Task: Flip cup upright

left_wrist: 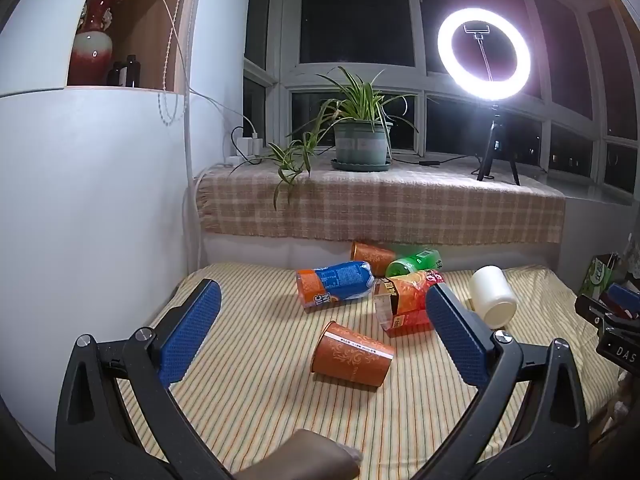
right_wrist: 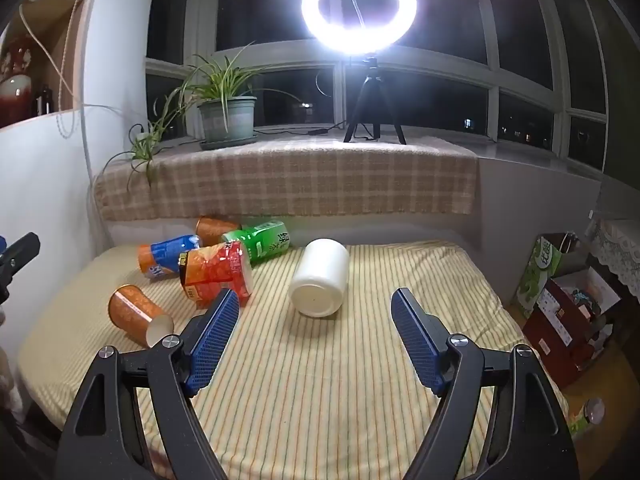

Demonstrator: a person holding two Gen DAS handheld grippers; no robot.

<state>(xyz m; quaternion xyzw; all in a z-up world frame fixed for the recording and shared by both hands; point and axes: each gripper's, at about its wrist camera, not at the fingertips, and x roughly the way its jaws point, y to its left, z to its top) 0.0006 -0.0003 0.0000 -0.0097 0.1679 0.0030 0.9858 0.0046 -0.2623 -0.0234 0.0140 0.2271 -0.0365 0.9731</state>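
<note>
Cup [left_wrist: 352,354], an orange paper one with a pale pattern, lies on its side on the striped bed [left_wrist: 256,408], near the middle and apart from the other things. Beyond it lie a red-orange packet [left_wrist: 404,300], a blue-orange can [left_wrist: 334,284], a green bottle [left_wrist: 414,263], a second orange cup [left_wrist: 370,253] and, to the right, a white mug [right_wrist: 320,278] on its side. The left gripper [left_wrist: 322,314] hangs spread wide and empty on the near side of the cup. The right gripper [right_wrist: 316,320] is likewise spread and empty near the mug.
</note>
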